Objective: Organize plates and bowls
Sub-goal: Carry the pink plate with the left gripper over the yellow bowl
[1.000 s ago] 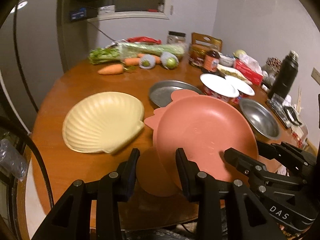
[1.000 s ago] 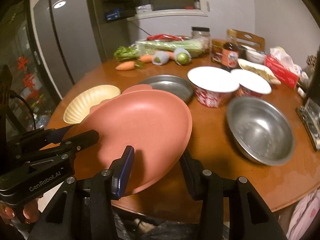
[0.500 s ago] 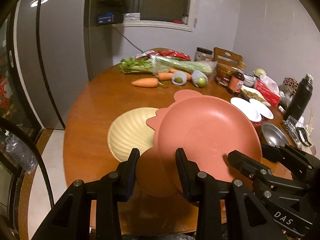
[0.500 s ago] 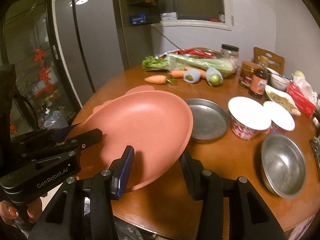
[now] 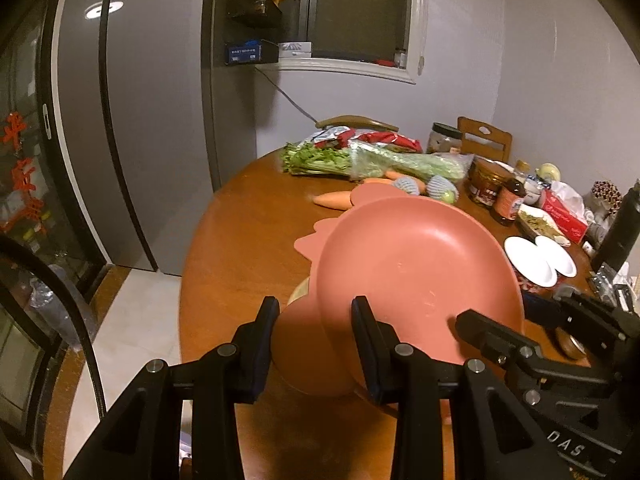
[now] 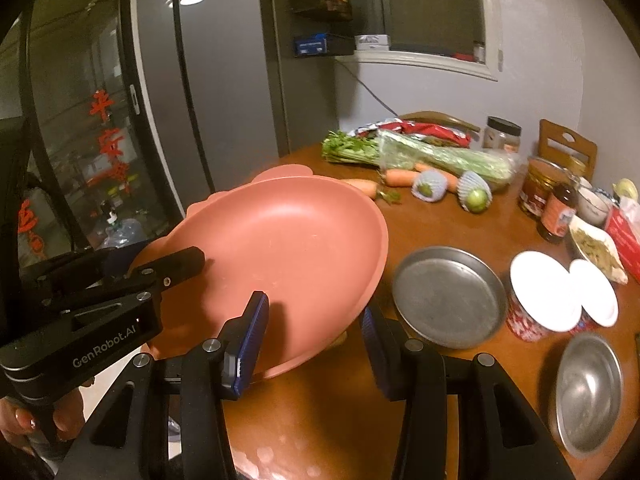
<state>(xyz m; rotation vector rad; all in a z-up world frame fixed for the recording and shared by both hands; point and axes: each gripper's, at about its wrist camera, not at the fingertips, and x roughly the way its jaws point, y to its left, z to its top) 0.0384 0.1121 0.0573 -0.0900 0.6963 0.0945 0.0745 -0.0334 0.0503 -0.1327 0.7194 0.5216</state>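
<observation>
Gripping the pink plate [image 5: 416, 276] from both sides: the left tool [image 5: 316, 332] is clamped across its near-left rim, the right tool [image 6: 312, 332] across its near-right rim, jaws narrow, and each rim sits between the pads. The plate is off the bench [image 5: 248, 240], tilted, its lobed end pointing away toward the carrots [image 6: 400, 177]. Just under its near-left edge in the left view, a sliver of the cream plate [image 5: 298, 293] peeks out, so my guess is that's the stacking target, almost straight below. The left tool looks nearer to it. Right of the pink plate sit the metal pan [image 6: 448, 296], then the metal bowl [image 6: 588, 392], both well clear.
</observation>
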